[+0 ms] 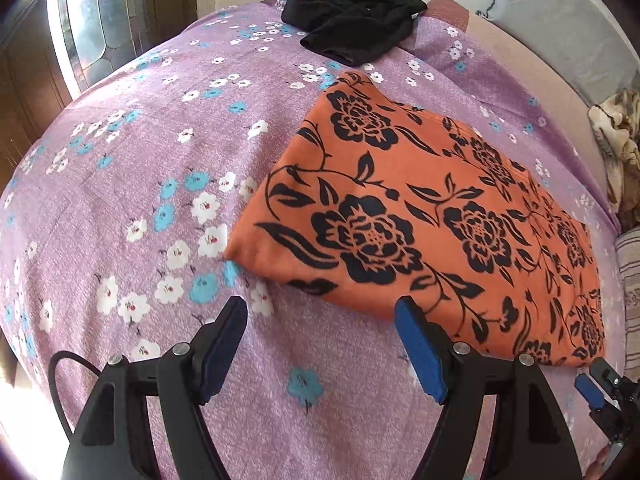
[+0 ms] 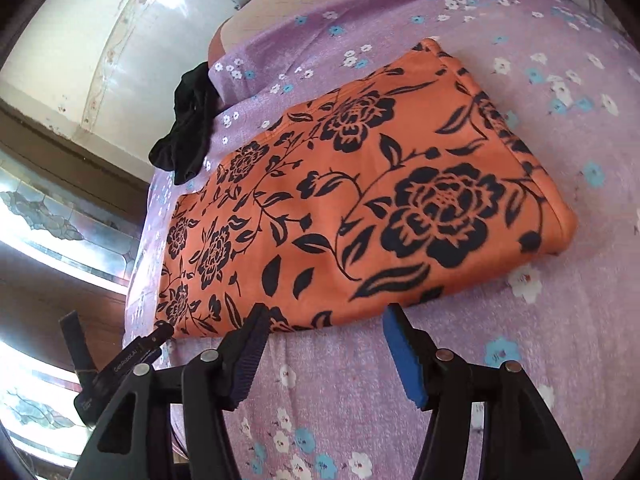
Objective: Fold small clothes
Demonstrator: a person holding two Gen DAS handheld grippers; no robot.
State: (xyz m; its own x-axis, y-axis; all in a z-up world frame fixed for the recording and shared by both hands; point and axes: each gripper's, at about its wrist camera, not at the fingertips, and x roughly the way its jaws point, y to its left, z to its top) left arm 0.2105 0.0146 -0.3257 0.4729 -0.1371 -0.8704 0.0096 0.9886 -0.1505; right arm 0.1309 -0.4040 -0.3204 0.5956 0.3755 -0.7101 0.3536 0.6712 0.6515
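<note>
A folded orange cloth with black flowers [image 1: 432, 216] lay flat on a purple floral bedsheet [image 1: 140, 184]. The left gripper [image 1: 320, 312] hung just before its near edge, jaws apart and empty. The right gripper [image 2: 324, 320] also stood with jaws apart, nothing between them. A crumpled black garment [image 1: 352, 16] sat beyond the cloth, at the bed's far edge.

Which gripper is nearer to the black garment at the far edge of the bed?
Left, narrowly. The black garment lies ahead of the left gripper, beyond the orange cloth; the right gripper sits further along that cloth.
</note>
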